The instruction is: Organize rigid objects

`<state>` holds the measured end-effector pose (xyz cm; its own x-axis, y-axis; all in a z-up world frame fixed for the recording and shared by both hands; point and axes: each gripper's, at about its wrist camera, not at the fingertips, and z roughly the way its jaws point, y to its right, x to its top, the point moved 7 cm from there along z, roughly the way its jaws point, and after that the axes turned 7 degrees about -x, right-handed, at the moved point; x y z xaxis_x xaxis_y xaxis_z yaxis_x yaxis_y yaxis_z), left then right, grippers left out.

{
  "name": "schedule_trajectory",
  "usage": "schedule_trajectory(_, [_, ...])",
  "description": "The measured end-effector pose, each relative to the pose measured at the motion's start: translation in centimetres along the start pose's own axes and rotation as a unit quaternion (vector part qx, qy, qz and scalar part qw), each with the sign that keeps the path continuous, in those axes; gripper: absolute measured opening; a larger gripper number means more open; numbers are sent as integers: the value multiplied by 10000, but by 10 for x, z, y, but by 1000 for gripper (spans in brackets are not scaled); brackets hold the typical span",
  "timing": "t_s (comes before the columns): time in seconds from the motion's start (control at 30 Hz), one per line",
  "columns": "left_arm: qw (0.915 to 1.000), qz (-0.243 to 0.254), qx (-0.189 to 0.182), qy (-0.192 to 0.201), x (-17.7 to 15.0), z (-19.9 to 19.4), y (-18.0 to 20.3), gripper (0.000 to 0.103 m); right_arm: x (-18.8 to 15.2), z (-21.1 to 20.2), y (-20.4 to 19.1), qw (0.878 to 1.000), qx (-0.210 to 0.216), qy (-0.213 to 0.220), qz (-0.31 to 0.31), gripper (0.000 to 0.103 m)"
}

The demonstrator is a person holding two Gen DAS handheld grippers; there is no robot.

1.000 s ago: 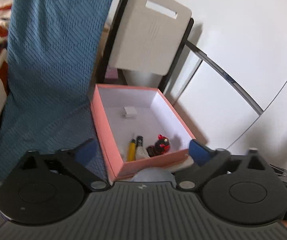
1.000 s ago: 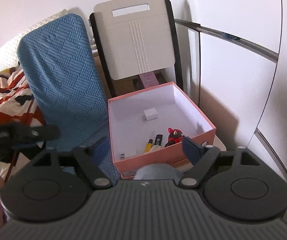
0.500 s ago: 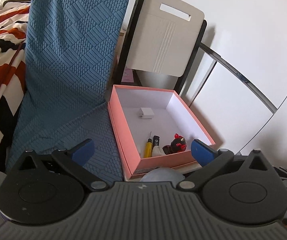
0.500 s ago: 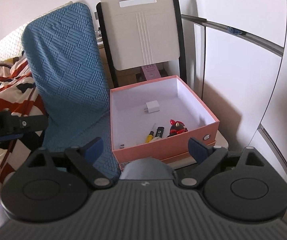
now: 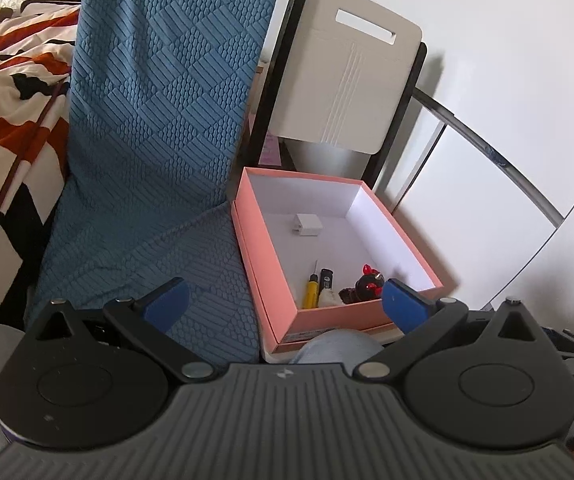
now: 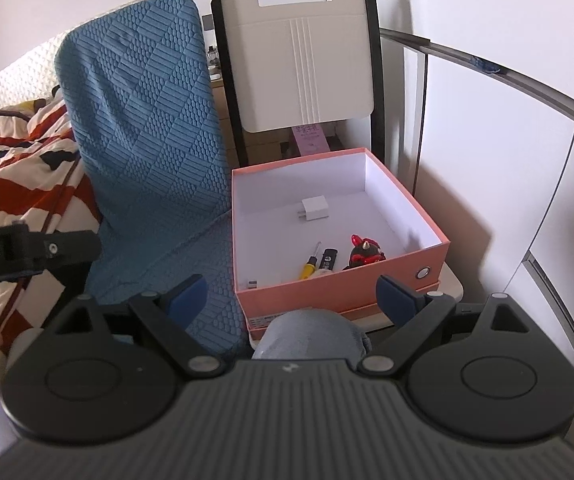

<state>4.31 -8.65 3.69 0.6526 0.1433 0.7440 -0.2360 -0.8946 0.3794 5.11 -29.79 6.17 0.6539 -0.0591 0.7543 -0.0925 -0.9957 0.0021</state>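
A pink box point(image 5: 271, 276) point(image 6: 339, 288) with a white inside sits on a small white table. In it lie a white charger plug point(image 5: 307, 224) point(image 6: 316, 209), a yellow screwdriver point(image 5: 310, 290) point(image 6: 309, 267), a black stick-shaped item point(image 5: 327, 278) point(image 6: 329, 258) and a black-and-red figurine point(image 5: 363, 288) point(image 6: 363, 256). My left gripper point(image 5: 283, 306) is open and empty, held back from the box's near wall. My right gripper point(image 6: 293, 294) is open and empty, also short of the box.
A blue textured cushion point(image 5: 159, 120) point(image 6: 143, 120) leans left of the box. A white and black folding chair point(image 5: 347, 88) point(image 6: 307, 64) stands behind it. A striped blanket point(image 5: 3, 92) lies far left. White cabinet doors point(image 6: 487, 160) stand to the right. A denim knee point(image 6: 311, 334) is below the box.
Both grippers have pulled back and up from the box, so more of the cushion and chair shows. Both stayed open. The box contents have not moved.
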Motion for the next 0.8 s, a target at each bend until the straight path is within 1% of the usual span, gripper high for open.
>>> schedule_trajectory(0.1, [10000, 6, -44, 17, 1, -2, 0, 103, 2, -1, 0, 10000, -52, 21, 36, 93])
schedule_trajectory(0.23, [9999, -40, -97, -9, 1, -1, 1, 103, 4, -1, -4, 9999, -97, 13, -70, 93])
schedule_trajectory(0.8, [10000, 27, -27, -32, 0, 0, 1, 103, 0, 2, 0, 9999, -133, -29, -21, 93])
